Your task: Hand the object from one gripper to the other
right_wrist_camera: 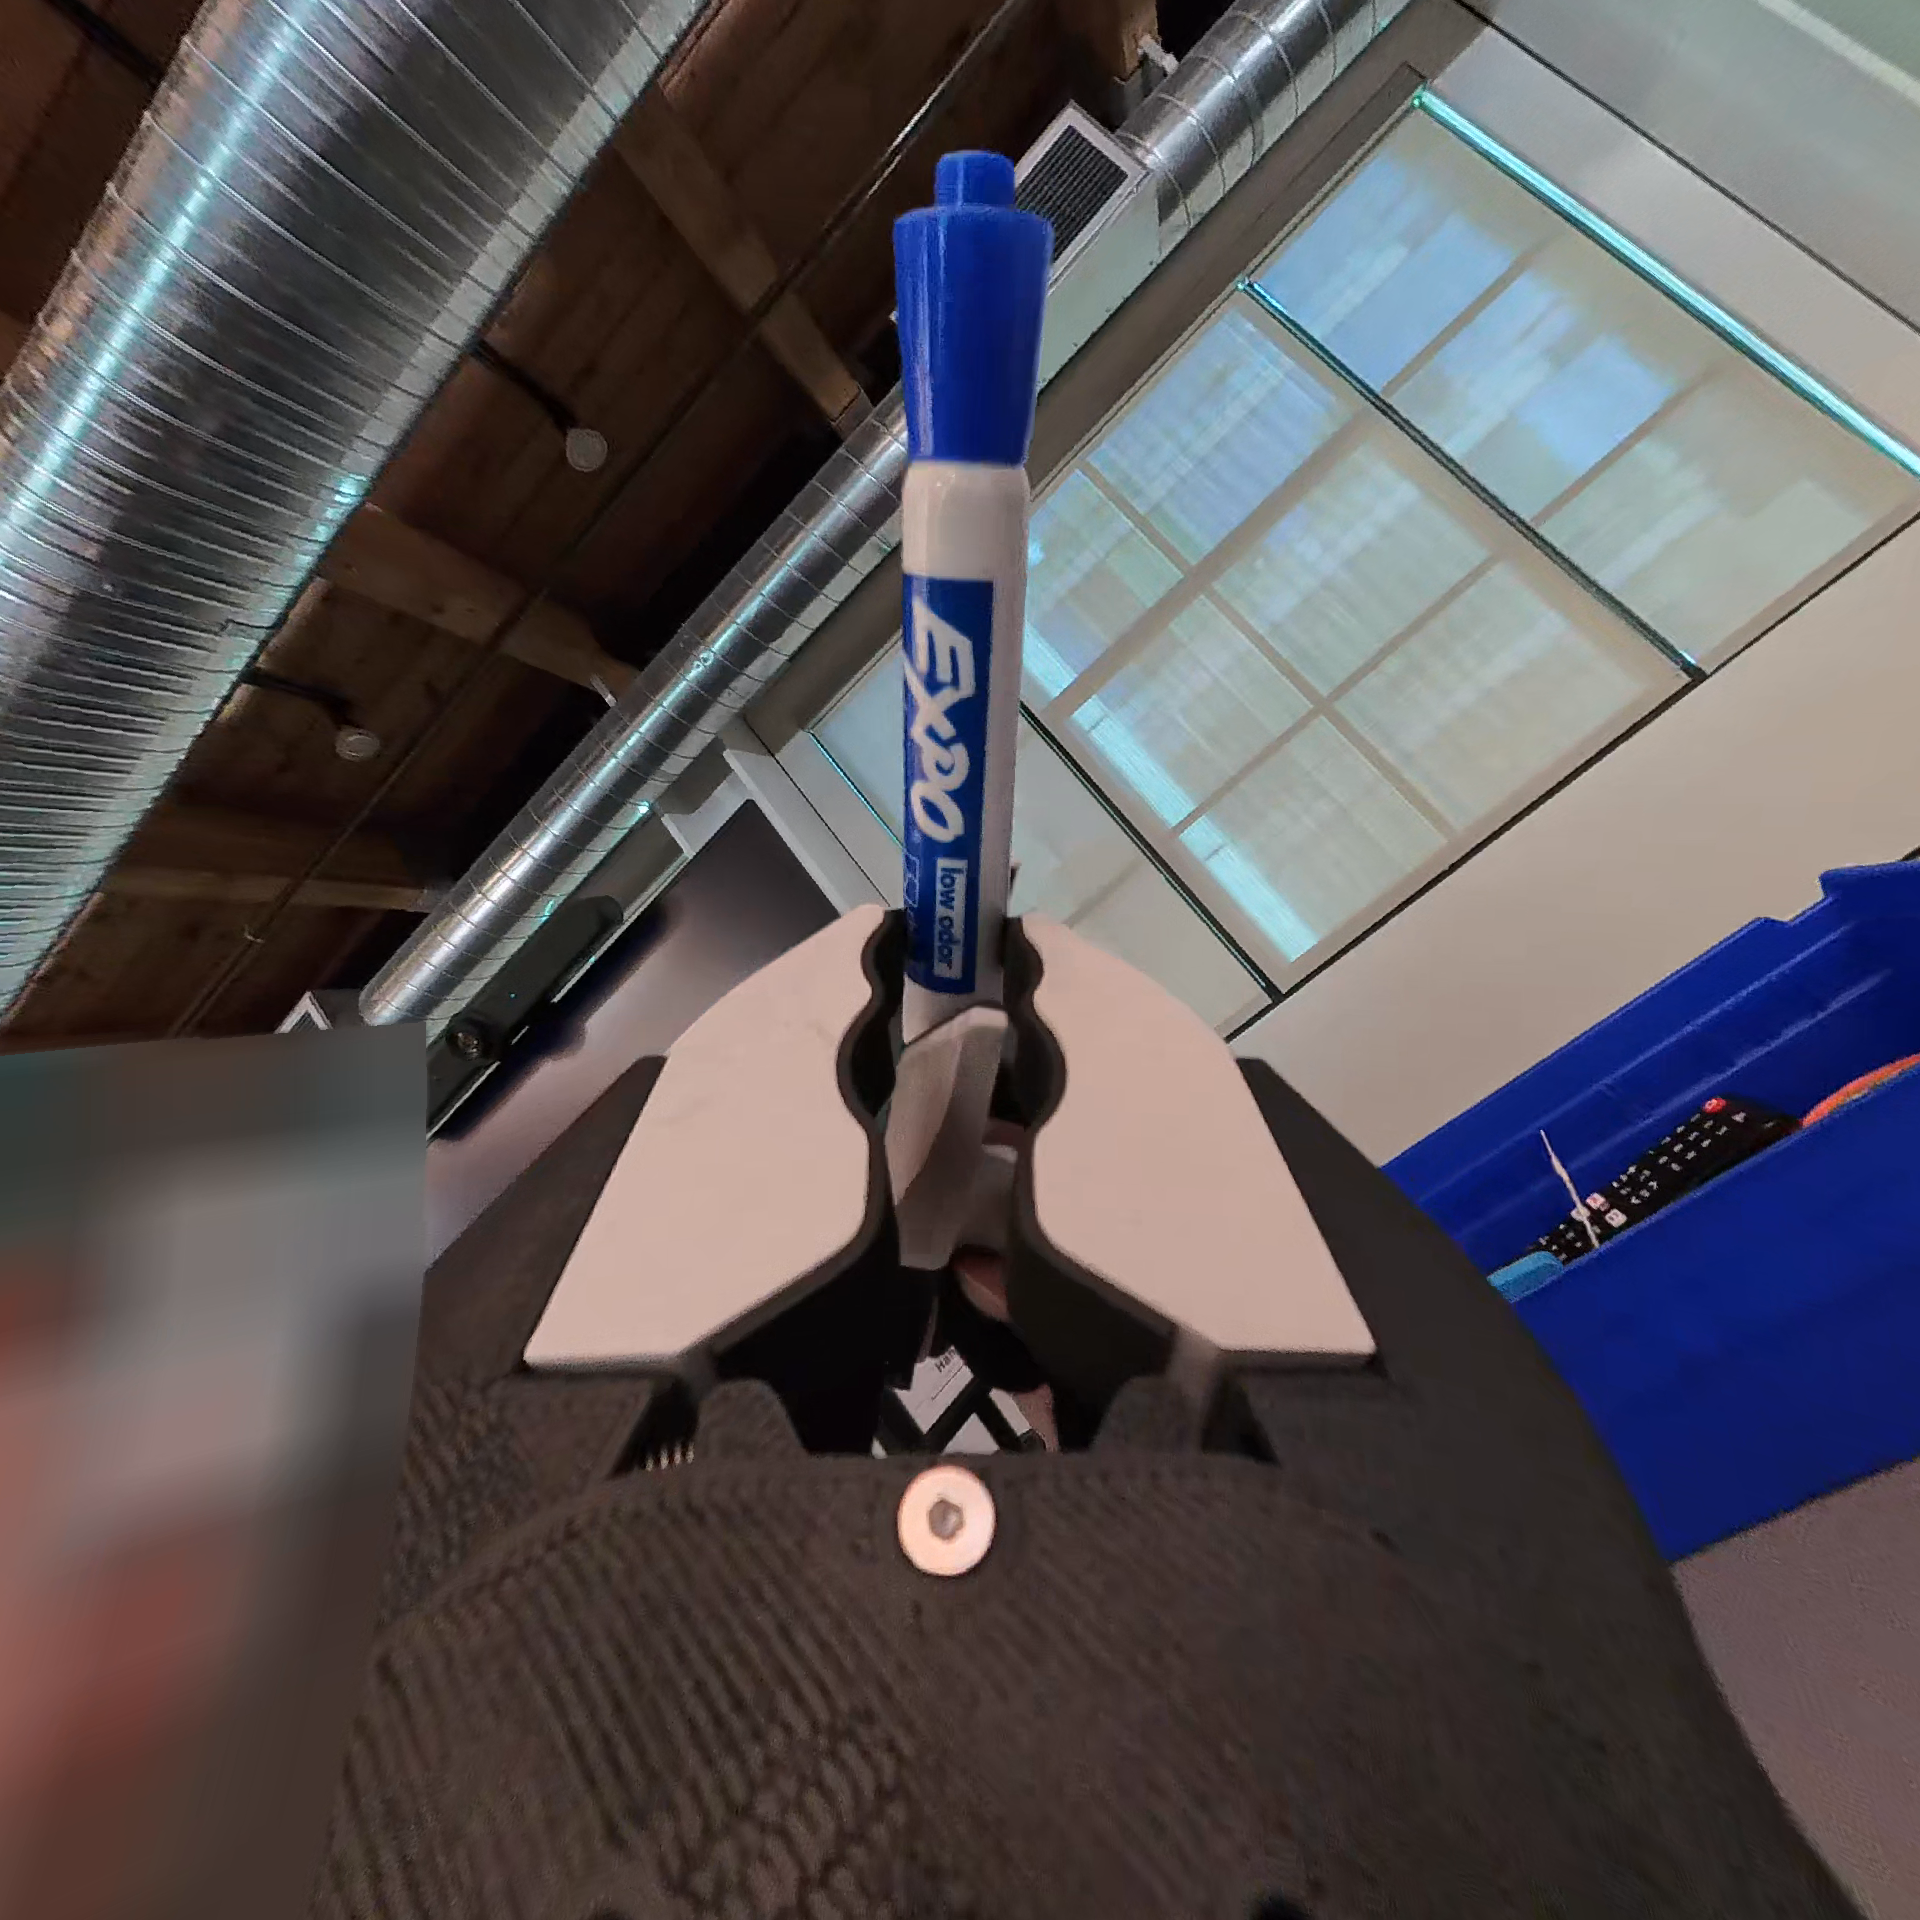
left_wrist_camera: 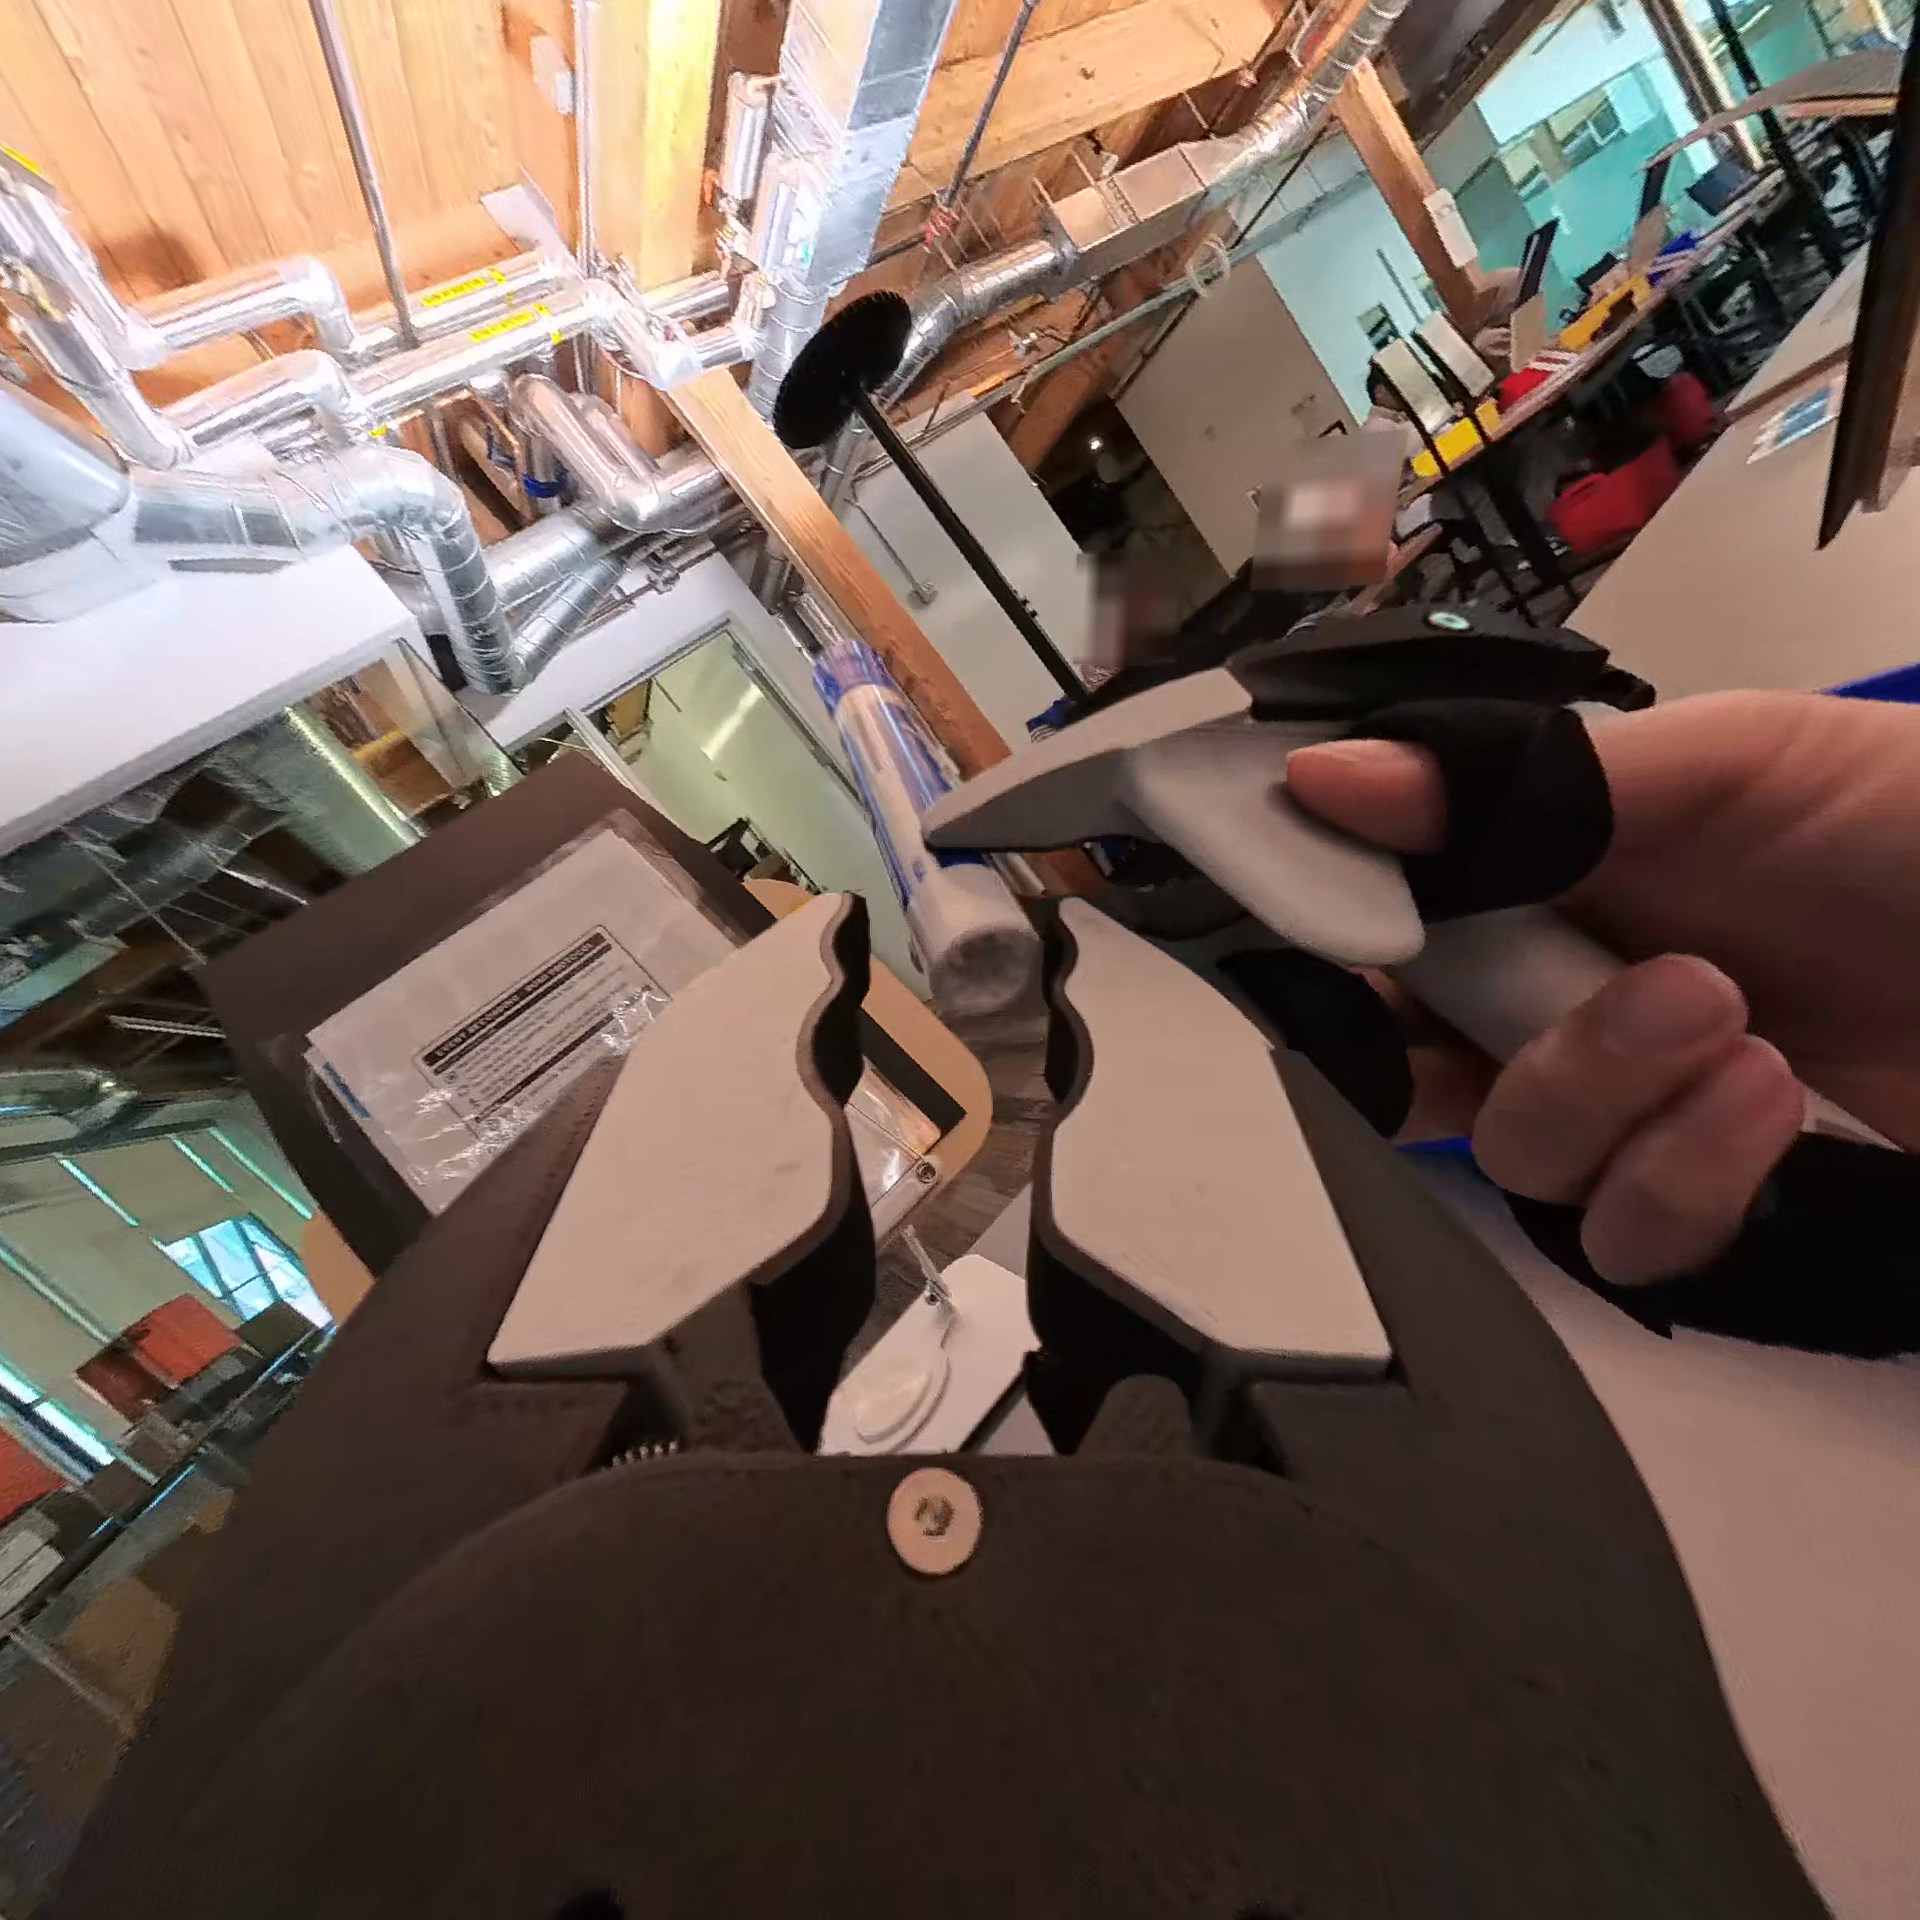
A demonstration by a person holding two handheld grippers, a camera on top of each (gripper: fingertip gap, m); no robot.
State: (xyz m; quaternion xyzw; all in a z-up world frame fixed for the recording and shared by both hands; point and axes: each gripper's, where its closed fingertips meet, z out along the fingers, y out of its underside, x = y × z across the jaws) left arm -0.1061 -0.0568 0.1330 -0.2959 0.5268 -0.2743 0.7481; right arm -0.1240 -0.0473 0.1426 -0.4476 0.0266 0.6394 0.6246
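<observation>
In the left wrist view the left claw [left_wrist_camera: 951, 956] stands open and empty, and the marker [left_wrist_camera: 914, 831] lies just beyond its tips, its white butt end nearest and its barrel running up and away, while the right claw [left_wrist_camera: 961, 831], gripped by a hand [left_wrist_camera: 1621, 987], comes in from the right of the marker and is clamped across the barrel. In the right wrist view the right claw [right_wrist_camera: 951, 956] is closed on the lower barrel of the marker [right_wrist_camera: 961, 665], which stands up from the tips with its blue cap farthest away. Judging from this, the left claw is the near taker, and its tips must straddle the free butt end below the right claw's hold.
</observation>
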